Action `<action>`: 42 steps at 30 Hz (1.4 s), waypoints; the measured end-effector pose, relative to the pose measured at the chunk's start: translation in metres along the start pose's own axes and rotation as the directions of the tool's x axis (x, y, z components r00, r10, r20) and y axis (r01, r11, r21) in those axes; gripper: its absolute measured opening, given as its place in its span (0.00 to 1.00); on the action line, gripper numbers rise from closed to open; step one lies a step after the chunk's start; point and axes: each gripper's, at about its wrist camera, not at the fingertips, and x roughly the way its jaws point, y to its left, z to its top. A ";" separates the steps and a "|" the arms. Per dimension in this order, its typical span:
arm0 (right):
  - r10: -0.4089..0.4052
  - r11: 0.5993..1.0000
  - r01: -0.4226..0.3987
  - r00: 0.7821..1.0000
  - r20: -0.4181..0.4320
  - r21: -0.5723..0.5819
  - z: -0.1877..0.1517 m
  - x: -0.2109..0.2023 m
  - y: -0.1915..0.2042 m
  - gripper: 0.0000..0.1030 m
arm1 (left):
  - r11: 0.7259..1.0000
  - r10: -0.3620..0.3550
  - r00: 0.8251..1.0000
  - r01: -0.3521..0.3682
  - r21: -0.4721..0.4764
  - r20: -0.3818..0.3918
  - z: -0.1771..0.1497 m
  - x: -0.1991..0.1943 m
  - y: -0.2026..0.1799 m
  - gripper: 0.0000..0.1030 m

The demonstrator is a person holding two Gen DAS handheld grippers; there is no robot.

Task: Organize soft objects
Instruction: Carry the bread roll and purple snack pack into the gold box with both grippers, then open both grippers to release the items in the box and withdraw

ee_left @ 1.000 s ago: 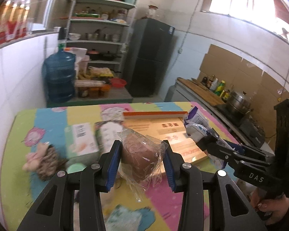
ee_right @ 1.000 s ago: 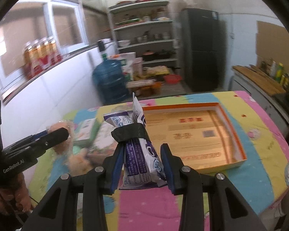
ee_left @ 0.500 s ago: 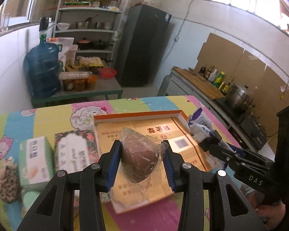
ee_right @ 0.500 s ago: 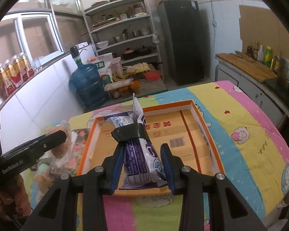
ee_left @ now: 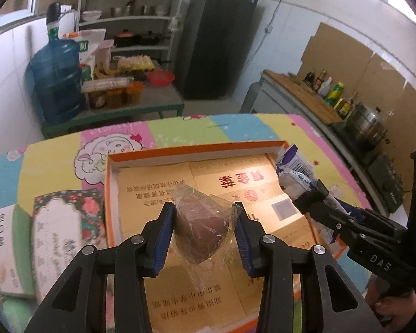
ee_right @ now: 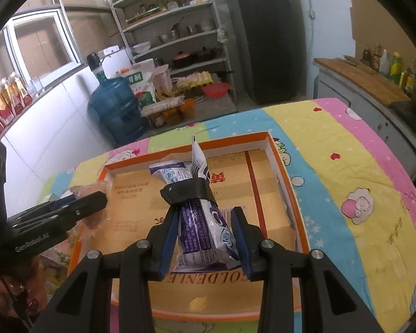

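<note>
A: Clear plastic wrap is what fills the lower middle of the left wrist view: the left gripper (ee_left: 202, 233) is clamped on a brown wrapped bun (ee_left: 199, 229), its blue pads pressed against the wrap on both sides. Behind it lies the orange-rimmed cardboard tray (ee_left: 112, 194), whose visible floor holds nothing.

B: So nothing is sorted there?

A: Not as far as this view shows. At the left edge two tissue packs, a floral one (ee_left: 66, 236) and a green one (ee_left: 7, 249), lie on the patterned tablecloth (ee_left: 55, 149) outside the tray. At right, the right gripper (ee_left: 305, 194) carries a purple-and-white snack packet (ee_left: 294, 172) over the tray's right rim.

B: And the right wrist view?

A: The right gripper (ee_right: 205, 238) is closed on the same snack packet (ee_right: 199, 230), which has a black band (ee_right: 187, 191) around its neck, at centre frame above the tray (ee_right: 285, 183). The left gripper (ee_right: 77, 205) enters at left with the bun (ee_right: 93, 190). Both items look ready for release; the tissue packs would remain.
</note>
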 end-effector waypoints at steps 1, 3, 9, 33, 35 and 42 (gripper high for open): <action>0.001 1.000 -0.001 1.000 -0.009 -0.006 0.001 0.005 -0.001 0.38 | 1.000 0.004 1.000 -0.004 -0.002 -0.010 0.000 0.004 0.001 0.42; 0.003 1.000 -0.004 1.000 -0.023 -0.018 0.002 0.013 -0.003 0.38 | 1.000 0.010 0.999 -0.010 -0.007 -0.031 0.001 0.015 0.003 0.42; 0.019 1.000 -0.021 0.998 -0.057 -0.024 0.004 0.031 -0.009 0.38 | 0.999 0.023 0.997 -0.025 -0.030 -0.069 -0.001 0.035 0.007 0.42; 0.003 1.000 -0.004 0.999 -0.049 -0.014 0.004 0.037 -0.013 0.53 | 1.000 0.002 1.000 -0.003 -0.011 -0.024 0.002 0.027 0.007 0.70; 0.002 1.000 -0.003 0.999 -0.044 -0.009 0.004 0.034 -0.014 0.53 | 1.000 0.003 1.000 -0.003 -0.004 -0.009 0.003 0.021 0.007 0.70; -0.009 1.000 0.009 1.000 -0.015 -0.008 0.004 0.019 -0.009 0.53 | 1.000 -0.020 0.999 0.020 0.005 0.032 0.004 -0.002 0.006 0.71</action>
